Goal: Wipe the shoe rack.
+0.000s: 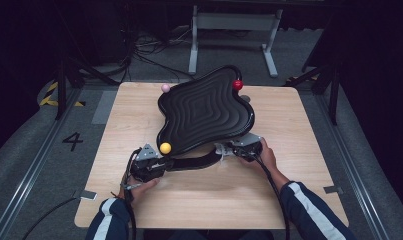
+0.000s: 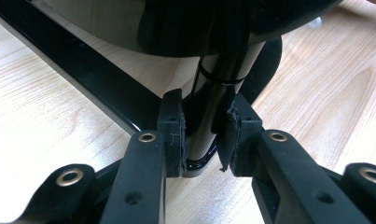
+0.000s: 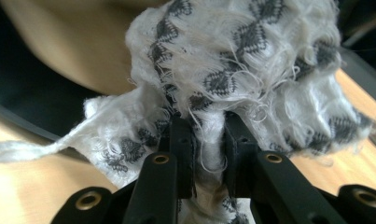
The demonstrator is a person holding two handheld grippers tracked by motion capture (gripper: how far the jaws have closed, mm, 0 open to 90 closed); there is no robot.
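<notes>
I have the black stand (image 1: 201,107), a wavy ridged tray on a curved base, sitting near the middle of the worktop (image 1: 139,200), its base arm (image 1: 194,162) sweeping toward six o'clock. My left gripper (image 2: 202,140) is clamped on that glossy arm, steadying it. My right gripper (image 3: 208,140) is pinched tight on a frayed white cloth (image 3: 232,60) with a grey pattern, bunched against the stand's underside at about four o'clock of the tray. I judge I am mid-wipe on the base. Next I need to drag the cloth along the arm while the left holds firm and level. Three balls ride the tray rim: a yellow ball (image 1: 165,148) at seven o'clock, a pink ball (image 1: 165,88) at eleven, a red ball (image 1: 237,84) at one; any tilt could roll them.
</notes>
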